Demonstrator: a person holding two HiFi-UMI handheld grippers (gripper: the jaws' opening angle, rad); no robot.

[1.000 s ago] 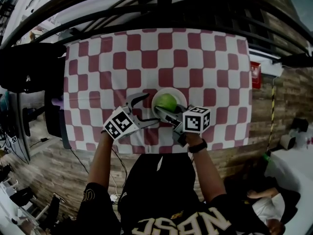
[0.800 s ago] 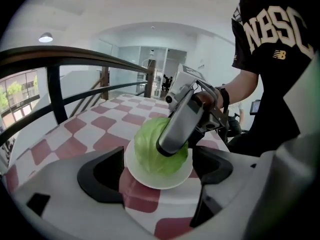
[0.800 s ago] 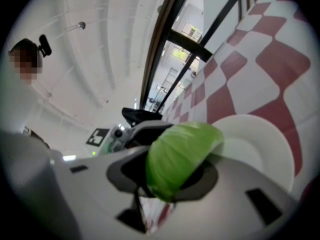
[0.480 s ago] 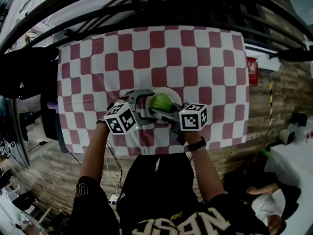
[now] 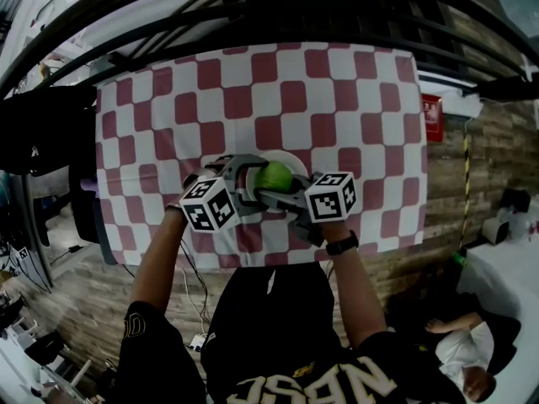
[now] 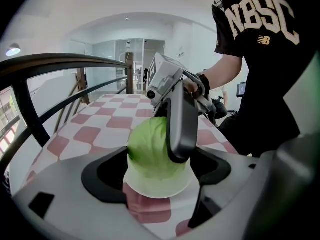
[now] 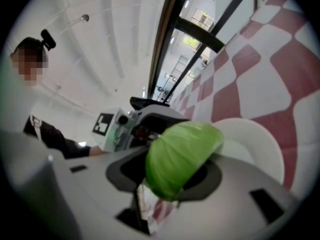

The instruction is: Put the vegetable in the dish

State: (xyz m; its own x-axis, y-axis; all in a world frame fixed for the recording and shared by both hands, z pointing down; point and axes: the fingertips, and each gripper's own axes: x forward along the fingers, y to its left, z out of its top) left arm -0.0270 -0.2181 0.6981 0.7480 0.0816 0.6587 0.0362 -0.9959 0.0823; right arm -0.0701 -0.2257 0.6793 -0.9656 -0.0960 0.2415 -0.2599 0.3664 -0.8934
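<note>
A green cabbage-like vegetable (image 5: 274,175) is held in my right gripper (image 5: 273,187), which is shut on it over the white dish (image 5: 291,157). From the left gripper view the vegetable (image 6: 149,149) rests in the dish (image 6: 159,188), with one right finger (image 6: 180,119) pressed on its side. My left gripper (image 5: 256,182) has come in from the left. Its jaws are closing, one on each side of the dish, with gaps still showing at both sides. In the right gripper view the vegetable (image 7: 179,154) fills the space between the jaws, the dish (image 7: 256,139) behind it.
The dish stands near the front edge of a table with a red-and-white checked cloth (image 5: 253,99). A dark curved railing (image 5: 253,7) runs behind the table. Wooden flooring (image 5: 497,167) lies to the right. The person's forearms reach in from below.
My left gripper has moved right from beside the dish until its jaws straddle it. The right gripper has stayed on the vegetable at the dish.
</note>
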